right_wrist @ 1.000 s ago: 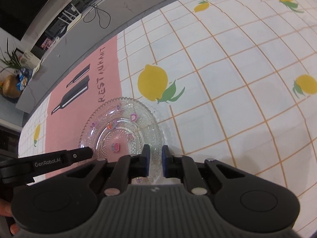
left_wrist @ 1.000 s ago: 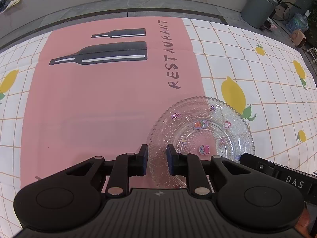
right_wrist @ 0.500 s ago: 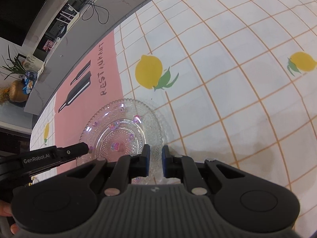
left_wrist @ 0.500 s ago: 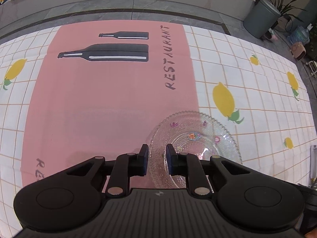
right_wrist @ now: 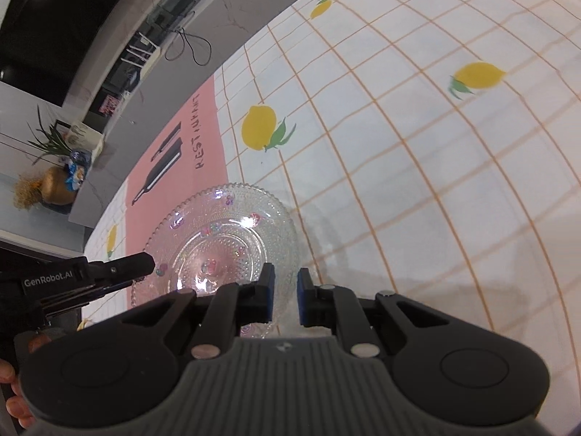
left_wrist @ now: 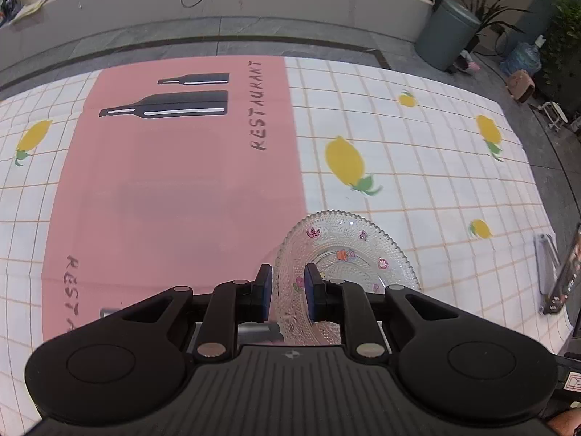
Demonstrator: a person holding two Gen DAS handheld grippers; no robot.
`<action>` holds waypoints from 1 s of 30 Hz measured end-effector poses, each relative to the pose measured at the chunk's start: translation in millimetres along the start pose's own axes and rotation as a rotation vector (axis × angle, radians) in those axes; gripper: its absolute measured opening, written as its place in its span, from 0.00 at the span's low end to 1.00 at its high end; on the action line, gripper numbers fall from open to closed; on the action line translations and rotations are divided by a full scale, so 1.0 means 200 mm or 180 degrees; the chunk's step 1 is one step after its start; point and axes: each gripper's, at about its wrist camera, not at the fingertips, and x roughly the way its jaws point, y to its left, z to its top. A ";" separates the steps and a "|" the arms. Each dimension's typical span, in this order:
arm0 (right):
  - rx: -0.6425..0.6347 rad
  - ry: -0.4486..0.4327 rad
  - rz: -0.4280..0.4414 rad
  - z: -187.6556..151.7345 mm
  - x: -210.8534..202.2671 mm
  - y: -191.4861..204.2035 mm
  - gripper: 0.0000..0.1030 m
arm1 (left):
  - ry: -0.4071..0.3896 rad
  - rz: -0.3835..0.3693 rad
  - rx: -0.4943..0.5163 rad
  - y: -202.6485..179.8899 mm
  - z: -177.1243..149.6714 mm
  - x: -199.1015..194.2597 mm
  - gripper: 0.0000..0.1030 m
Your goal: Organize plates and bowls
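A clear glass plate (left_wrist: 345, 261) with a beaded surface and small coloured decals hangs just above the tablecloth, casting a faint shadow beside it. My left gripper (left_wrist: 287, 292) is shut on the plate's near-left rim, which runs between its blue pads. In the right wrist view the same plate (right_wrist: 225, 232) fills the lower middle. My right gripper (right_wrist: 284, 292) is shut on its near-right rim. The left gripper (right_wrist: 138, 267) reaches in from the left edge and meets the plate's opposite side.
The table carries a white cloth (left_wrist: 417, 181) with an orange grid and lemons, plus a pink panel (left_wrist: 174, 189) printed with bottles. A dark object with a metal frame (left_wrist: 555, 272) sits at the right edge. A grey bin (left_wrist: 446, 32) stands beyond the table.
Both grippers have risen with the plate held between them, so the cloth looks farther away. In the left wrist view the plate has slid to the lower right.
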 end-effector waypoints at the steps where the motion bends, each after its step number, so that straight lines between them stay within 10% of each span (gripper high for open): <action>1: 0.0005 -0.0018 0.0026 -0.02 -0.03 -0.01 0.10 | -0.0026 0.0001 0.0015 -0.01 -0.02 -0.02 0.20; 30: -0.0301 -0.0283 0.0046 -0.40 -0.37 -0.20 0.10 | -0.0715 -0.0252 -0.0470 -0.10 -0.76 -0.22 0.20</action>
